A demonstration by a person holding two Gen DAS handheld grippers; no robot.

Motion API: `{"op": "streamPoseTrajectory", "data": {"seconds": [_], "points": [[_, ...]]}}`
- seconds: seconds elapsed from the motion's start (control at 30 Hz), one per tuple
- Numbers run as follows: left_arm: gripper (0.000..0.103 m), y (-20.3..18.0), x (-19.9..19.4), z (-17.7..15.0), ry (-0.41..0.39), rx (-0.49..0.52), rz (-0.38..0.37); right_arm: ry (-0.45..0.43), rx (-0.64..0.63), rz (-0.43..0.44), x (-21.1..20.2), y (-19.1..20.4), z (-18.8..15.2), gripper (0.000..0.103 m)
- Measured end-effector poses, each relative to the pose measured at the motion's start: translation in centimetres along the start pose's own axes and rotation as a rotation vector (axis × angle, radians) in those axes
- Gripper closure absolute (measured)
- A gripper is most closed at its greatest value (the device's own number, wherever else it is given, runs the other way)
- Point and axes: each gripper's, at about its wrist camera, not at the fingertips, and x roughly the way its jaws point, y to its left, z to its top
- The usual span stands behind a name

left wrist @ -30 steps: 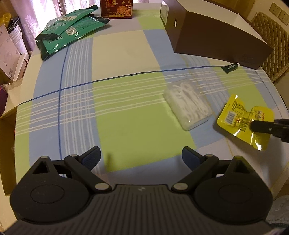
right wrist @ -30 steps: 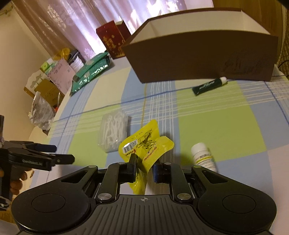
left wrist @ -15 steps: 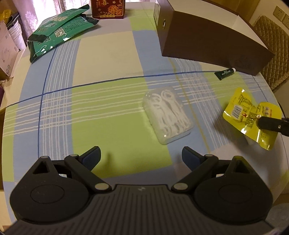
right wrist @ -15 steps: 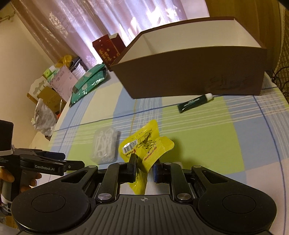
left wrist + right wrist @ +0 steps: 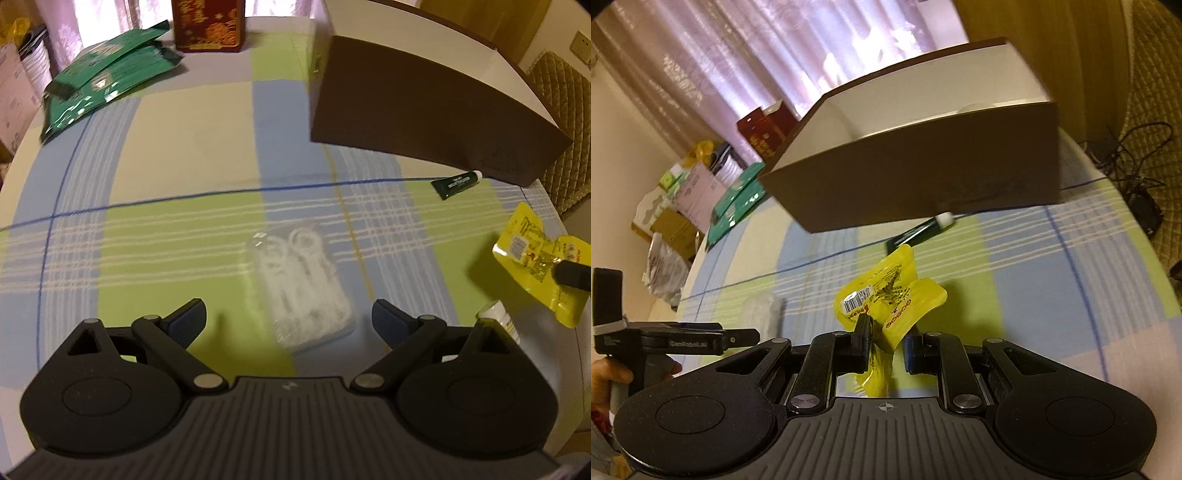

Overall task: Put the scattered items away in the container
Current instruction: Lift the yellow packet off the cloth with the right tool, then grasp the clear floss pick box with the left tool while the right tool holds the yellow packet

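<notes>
My right gripper [image 5: 888, 345] is shut on a yellow snack packet [image 5: 886, 295] and holds it above the tablecloth, short of the brown open box [image 5: 923, 181]. The packet also shows at the right of the left wrist view [image 5: 532, 254]. My left gripper [image 5: 288, 317] is open and hovers over a clear plastic box of floss picks [image 5: 299, 288], which lies between its fingers. A dark green tube [image 5: 456, 183] lies by the brown box [image 5: 424, 110]. A small white bottle [image 5: 498, 319] lies near the table's right edge.
Green foil bags [image 5: 107, 77] and a red tin [image 5: 208, 26] sit at the far side of the checked tablecloth. Cardboard boxes and bags [image 5: 672, 206] stand beyond the table's left edge. A quilted chair [image 5: 565, 96] is behind the brown box.
My right gripper has lifted the yellow packet and carried it closer to the brown box. My left gripper has moved right, so the floss pick box now lies between its fingers.
</notes>
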Motion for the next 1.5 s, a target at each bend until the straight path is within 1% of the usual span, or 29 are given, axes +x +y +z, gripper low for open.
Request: {"op": "streamPoseTrajectory", "data": {"seconds": [0.17, 0.27, 0.4, 0.43, 0.47, 0.53, 0.63, 0.73, 0.83, 0.87, 0.93, 1.0, 1.07, 1.27, 1.33, 1.5], "points": [[0.010, -1.6, 2.0, 0.9, 0.002, 0.051, 0.027, -0.012, 0.024, -0.020, -0.9, -1.6, 0.2, 0.083], [0.015, -2.0, 2.7, 1.1, -0.004, 0.072, 0.040, -0.013, 0.038, -0.029, -1.4, -2.5, 0.2, 0.083], [0.027, -2.0, 3.6, 1.0, 0.001, 0.085, 0.056, -0.011, 0.055, -0.038, -1.8, -3.5, 0.1, 0.083], [0.031, -1.9, 3.8, 0.9, 0.004, 0.084, 0.061, -0.010, 0.057, -0.039, -1.8, -3.6, 0.1, 0.083], [0.031, -1.9, 3.8, 0.8, 0.002, 0.080, 0.062, -0.009, 0.059, -0.039, -1.9, -3.8, 0.1, 0.083], [0.041, -1.8, 3.6, 0.5, -0.012, 0.080, 0.052, -0.005, 0.059, -0.035, -1.9, -4.0, 0.0, 0.083], [0.048, -2.0, 3.1, -0.1, -0.011, 0.098, 0.037, 0.003, 0.055, -0.031, -1.8, -4.1, 0.0, 0.083], [0.050, -2.3, 2.5, -1.1, -0.003, 0.111, 0.022, 0.008, 0.056, -0.028, -1.7, -4.4, -0.1, 0.083], [0.050, -2.2, 1.9, -2.2, 0.001, 0.101, 0.017, 0.012, 0.058, -0.030, -1.7, -4.7, -0.2, 0.083], [0.049, -2.2, 1.8, -2.4, 0.001, 0.096, 0.016, 0.014, 0.060, -0.030, -1.6, -4.8, -0.2, 0.083], [0.039, -2.0, 1.9, -2.5, 0.004, 0.086, 0.020, 0.017, 0.058, -0.030, -1.6, -4.9, -0.3, 0.083], [0.038, -1.8, 2.1, -2.2, 0.001, 0.076, 0.030, 0.020, 0.057, -0.028, -1.5, -4.9, -0.3, 0.083], [0.038, -1.8, 2.4, -1.7, -0.012, 0.067, 0.021, 0.021, 0.055, -0.026, -1.5, -4.9, -0.3, 0.083], [0.040, -2.6, 3.0, -0.7, -0.019, 0.091, 0.038, 0.026, 0.053, -0.028, -1.6, -5.4, -0.4, 0.083], [0.049, -2.8, 2.9, -0.7, -0.021, 0.104, 0.031, 0.026, 0.059, -0.032, -1.7, -5.6, -0.4, 0.083], [0.050, -3.3, 2.7, -0.7, -0.009, 0.119, 0.028, 0.034, 0.068, -0.032, -1.5, -6.0, -0.5, 0.083]]}}
